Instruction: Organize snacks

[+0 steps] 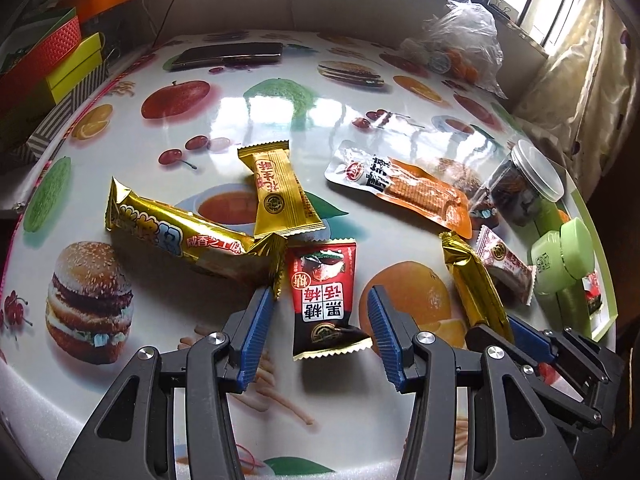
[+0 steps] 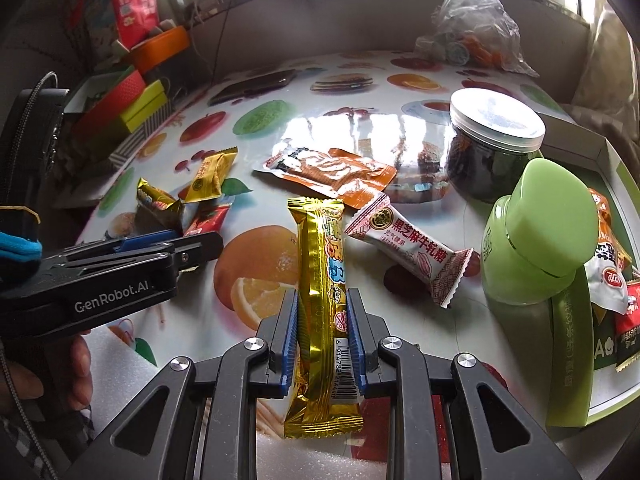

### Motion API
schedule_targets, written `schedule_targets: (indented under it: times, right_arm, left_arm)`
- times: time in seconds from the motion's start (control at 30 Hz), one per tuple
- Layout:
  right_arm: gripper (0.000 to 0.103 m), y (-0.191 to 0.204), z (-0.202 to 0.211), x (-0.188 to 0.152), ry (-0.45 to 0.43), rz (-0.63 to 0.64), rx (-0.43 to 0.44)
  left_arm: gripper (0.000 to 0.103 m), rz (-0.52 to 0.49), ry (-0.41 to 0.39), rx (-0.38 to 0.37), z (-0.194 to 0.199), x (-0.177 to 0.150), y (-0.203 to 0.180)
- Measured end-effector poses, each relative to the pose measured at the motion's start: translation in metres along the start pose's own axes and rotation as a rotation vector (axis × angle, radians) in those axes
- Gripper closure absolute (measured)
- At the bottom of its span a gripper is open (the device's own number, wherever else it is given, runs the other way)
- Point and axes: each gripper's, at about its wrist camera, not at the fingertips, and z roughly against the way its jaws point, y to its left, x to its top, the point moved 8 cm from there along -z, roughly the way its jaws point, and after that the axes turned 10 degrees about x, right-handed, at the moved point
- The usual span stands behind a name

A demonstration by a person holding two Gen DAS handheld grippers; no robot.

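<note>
Contents of the clear plastic bag (image 2: 476, 28) too crumpled and glary to name. Lower packets in the green-rimmed tray (image 2: 614, 152) masked by the green jar (image 2: 536, 240); tray cut by the frame edge.

On my desk (image 1: 248, 120) I count three gold-wrapped snacks: one long bar (image 1: 180, 236), one short packet (image 1: 282, 192) and one bar (image 2: 324, 300) in my right jaws. There is one red-black plum packet (image 1: 324, 300), one orange pouch (image 1: 404, 188), one white candy (image 2: 408, 252), one clear jar (image 2: 492, 148), one green bottle (image 2: 536, 240), and one plastic bag (image 1: 460, 40).
</note>
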Motion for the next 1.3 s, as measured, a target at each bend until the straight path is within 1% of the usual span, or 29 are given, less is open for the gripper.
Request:
schedule_targets:
  times: [0.13,0.23,0.37,0.63,0.9,1.3]
  right_arm:
    - [0.081,0.000,0.000,0.000,-0.001,-0.001,-0.001]
    - [0.081,0.000,0.000,0.001,-0.001,-0.002,-0.002]
    - [0.081,0.000,0.000,0.000,-0.001,-0.002,-0.002]
    - [0.081,-0.002,0.001,0.001,-0.002,-0.003,-0.004]
    - [0.081,-0.001,0.006,0.003,-0.017,0.011,-0.010]
    - [0.081,0.011,0.021,0.012,-0.053,0.041,-0.019]
  left_arm:
    - [0.053,-0.005,-0.007,0.009,-0.001,0.000,-0.001]
    - [0.059,-0.006,-0.012,0.032,-0.001,0.001,0.000]
    - [0.073,0.002,-0.013,0.037,-0.002,0.002,0.004]
    - [0.077,-0.002,-0.017,0.041,-0.001,0.000,0.003]
    - [0.077,0.001,-0.023,0.032,0.005,0.000,0.004]
    - [0.077,-0.003,-0.073,0.002,0.033,0.009,0.000]
